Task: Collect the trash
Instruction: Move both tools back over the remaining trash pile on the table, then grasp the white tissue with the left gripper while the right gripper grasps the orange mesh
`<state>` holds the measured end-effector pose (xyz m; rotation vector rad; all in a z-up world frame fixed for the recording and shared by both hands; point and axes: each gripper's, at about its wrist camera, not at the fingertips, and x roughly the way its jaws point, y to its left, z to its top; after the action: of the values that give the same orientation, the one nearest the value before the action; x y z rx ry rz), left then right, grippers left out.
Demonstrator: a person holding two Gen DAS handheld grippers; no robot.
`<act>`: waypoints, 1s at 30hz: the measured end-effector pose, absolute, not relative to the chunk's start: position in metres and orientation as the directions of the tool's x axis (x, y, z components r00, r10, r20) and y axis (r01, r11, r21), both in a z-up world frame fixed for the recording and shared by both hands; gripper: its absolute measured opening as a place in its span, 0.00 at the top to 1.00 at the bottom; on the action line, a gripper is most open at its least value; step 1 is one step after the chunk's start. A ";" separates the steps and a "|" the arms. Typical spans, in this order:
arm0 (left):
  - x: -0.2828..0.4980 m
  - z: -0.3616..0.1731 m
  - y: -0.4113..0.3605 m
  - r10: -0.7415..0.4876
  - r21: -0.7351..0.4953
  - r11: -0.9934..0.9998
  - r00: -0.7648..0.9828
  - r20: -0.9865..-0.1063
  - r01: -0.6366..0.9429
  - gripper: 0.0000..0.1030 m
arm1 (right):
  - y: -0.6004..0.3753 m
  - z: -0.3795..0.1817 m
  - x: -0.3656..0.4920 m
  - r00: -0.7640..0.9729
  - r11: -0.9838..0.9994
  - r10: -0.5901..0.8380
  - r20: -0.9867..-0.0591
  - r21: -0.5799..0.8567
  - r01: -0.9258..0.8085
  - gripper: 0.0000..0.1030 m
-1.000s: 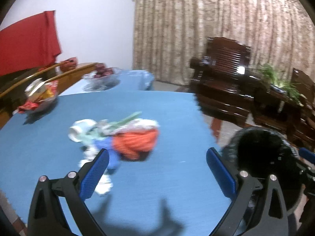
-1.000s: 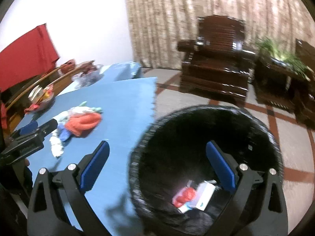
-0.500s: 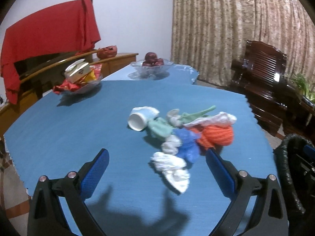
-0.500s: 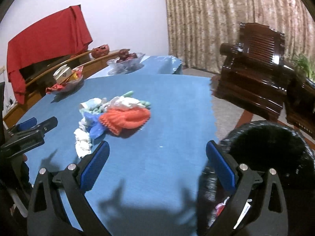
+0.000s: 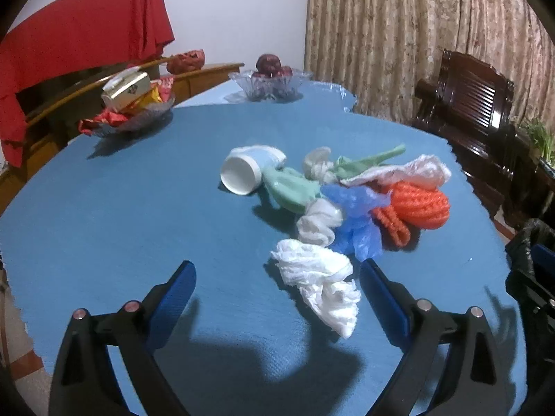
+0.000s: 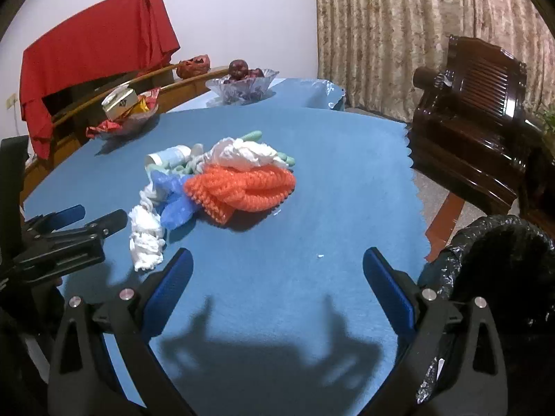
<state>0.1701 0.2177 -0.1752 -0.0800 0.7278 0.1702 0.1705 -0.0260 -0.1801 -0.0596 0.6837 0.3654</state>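
Note:
A heap of trash lies on the blue table (image 5: 104, 215): a tipped white paper cup (image 5: 242, 171), green plastic (image 5: 295, 190), a blue bag (image 5: 357, 225), an orange net (image 5: 416, 208) (image 6: 239, 187), a white plastic bag (image 5: 409, 171) and crumpled white tissue (image 5: 319, 284) (image 6: 145, 239). My left gripper (image 5: 277, 284) is open, low over the table, with the tissue just ahead between its fingertips. My right gripper (image 6: 277, 274) is open and empty over bare cloth, short of the orange net. A black-lined trash bin (image 6: 499, 260) stands off the table's right edge.
Two glass bowls sit at the far side, one with snack packets (image 5: 131, 104), one with dark fruit (image 5: 270, 76). A dark wooden armchair (image 6: 475, 111) stands to the right near the curtain. Red cloth (image 5: 79, 38) hangs over a wooden rail at left.
Both grippers swung left from the bin side to face the trash heap. The left gripper came closer to the white tissue; the right now looks over the table instead of into the bin.

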 end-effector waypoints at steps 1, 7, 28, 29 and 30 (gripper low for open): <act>0.172 -0.178 0.217 0.127 -0.012 0.983 0.729 -0.673 -0.182 0.11 | -0.026 -0.181 0.171 0.712 0.933 0.312 -0.629 0.062 -0.354 0.07; 0.184 -0.194 0.214 0.122 -0.010 0.984 0.706 -0.698 -0.180 0.12 | -0.026 -0.187 0.176 0.704 0.932 0.312 -0.637 0.064 -0.356 0.07; 0.171 -0.180 0.227 0.013 -0.120 0.984 0.730 -0.684 -0.129 0.78 | -0.015 -0.188 0.181 0.690 0.923 0.337 -0.641 0.080 -0.377 0.07; 0.167 -0.176 0.229 0.018 -0.117 0.984 0.736 -0.676 -0.132 0.78 | -0.014 -0.187 0.182 0.688 0.922 0.342 -0.640 0.086 -0.377 0.07; 0.164 -0.172 0.231 0.025 -0.114 0.984 0.743 -0.669 -0.135 0.78 | -0.012 -0.187 0.182 0.688 0.921 0.344 -0.639 0.089 -0.378 0.07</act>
<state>0.1644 0.2313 -0.1724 -0.1587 0.7287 0.0881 0.1820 -0.0122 -0.1867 -0.0517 0.7047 0.4043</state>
